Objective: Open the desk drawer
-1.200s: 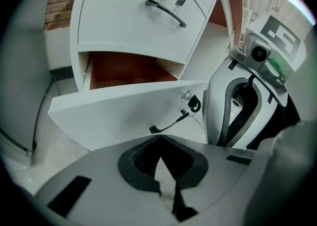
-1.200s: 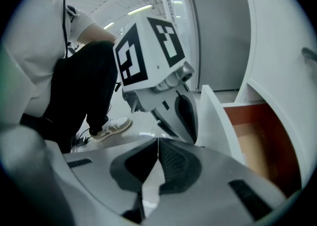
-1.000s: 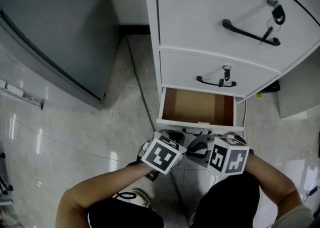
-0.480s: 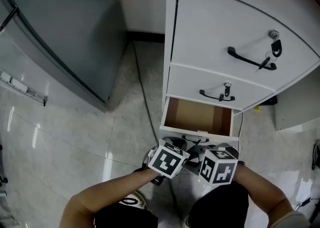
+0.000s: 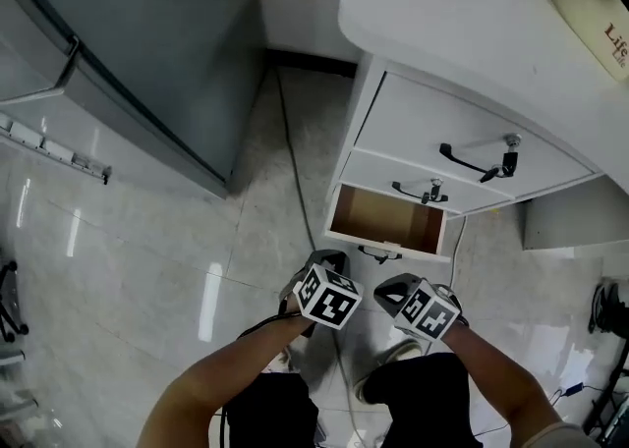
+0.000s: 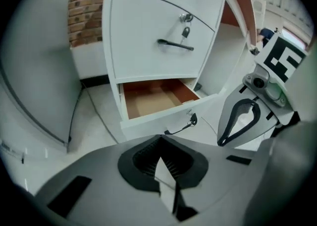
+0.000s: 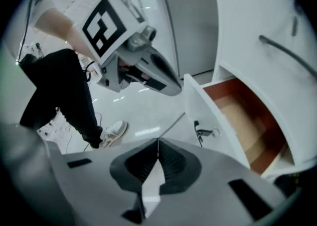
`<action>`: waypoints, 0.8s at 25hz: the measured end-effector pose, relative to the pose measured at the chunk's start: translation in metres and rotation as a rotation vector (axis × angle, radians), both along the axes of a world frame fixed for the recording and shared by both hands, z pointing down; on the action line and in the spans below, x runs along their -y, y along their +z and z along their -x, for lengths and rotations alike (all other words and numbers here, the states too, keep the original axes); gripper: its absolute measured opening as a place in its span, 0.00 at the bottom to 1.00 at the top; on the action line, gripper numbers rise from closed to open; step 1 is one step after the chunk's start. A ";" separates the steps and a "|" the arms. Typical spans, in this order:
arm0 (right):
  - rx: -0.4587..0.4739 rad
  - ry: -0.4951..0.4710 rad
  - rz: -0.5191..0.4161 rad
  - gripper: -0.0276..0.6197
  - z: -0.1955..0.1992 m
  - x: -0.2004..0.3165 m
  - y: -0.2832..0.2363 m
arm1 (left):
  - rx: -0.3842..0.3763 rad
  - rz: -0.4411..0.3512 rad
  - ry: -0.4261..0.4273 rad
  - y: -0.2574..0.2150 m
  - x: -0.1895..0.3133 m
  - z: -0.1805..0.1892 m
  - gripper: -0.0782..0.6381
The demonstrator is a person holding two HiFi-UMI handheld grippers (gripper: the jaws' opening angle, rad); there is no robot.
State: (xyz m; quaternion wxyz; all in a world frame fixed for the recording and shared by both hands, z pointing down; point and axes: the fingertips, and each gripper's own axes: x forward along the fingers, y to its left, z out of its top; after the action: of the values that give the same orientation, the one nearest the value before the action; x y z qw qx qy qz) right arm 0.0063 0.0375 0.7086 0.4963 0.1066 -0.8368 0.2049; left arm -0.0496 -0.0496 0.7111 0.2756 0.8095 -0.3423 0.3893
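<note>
The white desk's bottom drawer stands pulled out, its brown inside bare, and its black handle hangs free. My left gripper is shut with nothing in it, a short way in front of the drawer front and apart from it. My right gripper is beside it, also shut and holding nothing. The left gripper view looks over shut jaws at the open drawer and its handle. In the right gripper view the drawer and its handle lie to the right.
Two shut drawers with black handles and keys sit above the open one, under the desk top. A grey cabinet stands at the left. A cable runs across the tiled floor. My legs and shoes are below the grippers.
Both grippers have risen and drawn back from the drawer front, both still shut. The view has pulled up, so the desk top now shows. The drawer stays open.
</note>
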 end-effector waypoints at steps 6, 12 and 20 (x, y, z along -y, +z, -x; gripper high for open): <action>-0.020 0.196 -0.044 0.07 -0.002 0.002 -0.050 | 0.027 0.112 -0.103 -0.036 -0.041 0.024 0.12; -0.014 0.327 0.008 0.07 0.000 -0.004 -0.111 | 0.028 0.211 -0.189 -0.092 -0.068 0.030 0.12; -0.005 0.397 0.045 0.07 0.006 -0.013 -0.185 | 0.003 0.260 -0.237 -0.177 -0.077 0.012 0.12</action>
State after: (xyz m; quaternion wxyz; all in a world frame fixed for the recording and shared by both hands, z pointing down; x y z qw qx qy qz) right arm 0.0002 0.0507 0.5232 0.4504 0.2589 -0.7935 0.3171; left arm -0.0611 0.0276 0.5343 0.4214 0.7205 -0.3823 0.3965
